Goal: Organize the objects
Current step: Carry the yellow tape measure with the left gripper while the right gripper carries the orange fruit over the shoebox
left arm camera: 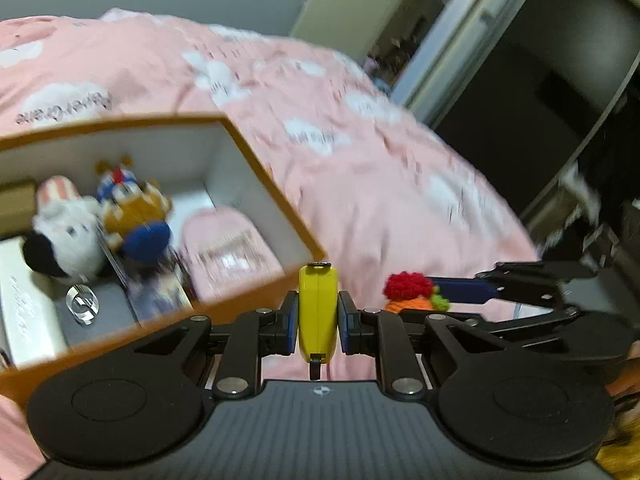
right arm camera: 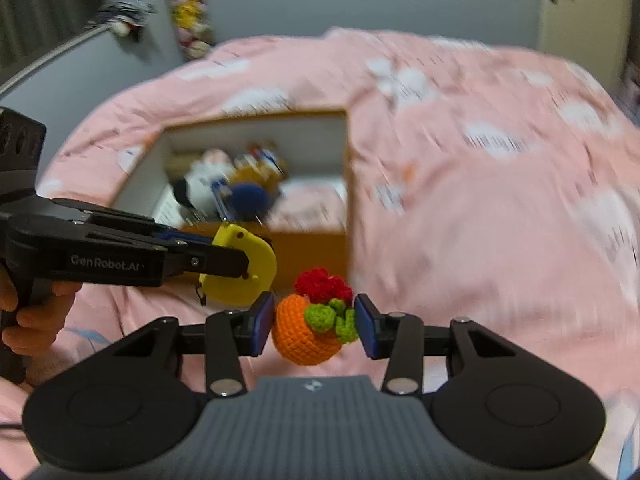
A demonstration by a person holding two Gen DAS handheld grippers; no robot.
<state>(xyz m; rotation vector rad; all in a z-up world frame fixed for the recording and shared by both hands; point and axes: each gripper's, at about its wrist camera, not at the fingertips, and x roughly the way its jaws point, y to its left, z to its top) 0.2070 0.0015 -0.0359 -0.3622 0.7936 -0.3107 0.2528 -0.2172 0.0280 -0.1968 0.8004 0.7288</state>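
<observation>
Box (left arm camera: 256,168) on the pink bedspread (left arm camera: 360,160) already holds plush toys (left arm camera: 72,232) and a pink pouch (left arm camera: 230,248), so much of the tidying looks done. Left gripper (left arm camera: 318,316) pinches a yellow tape measure (left arm camera: 318,308) by the box's near corner; right gripper (right arm camera: 314,326) grips a crocheted orange (right arm camera: 304,336) just beside it, both yet to drop in.

Motion blur smears the pink cloud-printed bedspread (right arm camera: 480,200) across the right half of the right wrist view, so its printed lettering cannot be read. The open orange cardboard box (left arm camera: 276,196) runs off the left edge of the left wrist view. Inside it, the white plush toy with a black ear (left arm camera: 64,236) and the blue-and-orange plush toy (left arm camera: 136,216) are too blurred to identify. A flat pink packet (left arm camera: 230,248) beside them is unreadable.
</observation>
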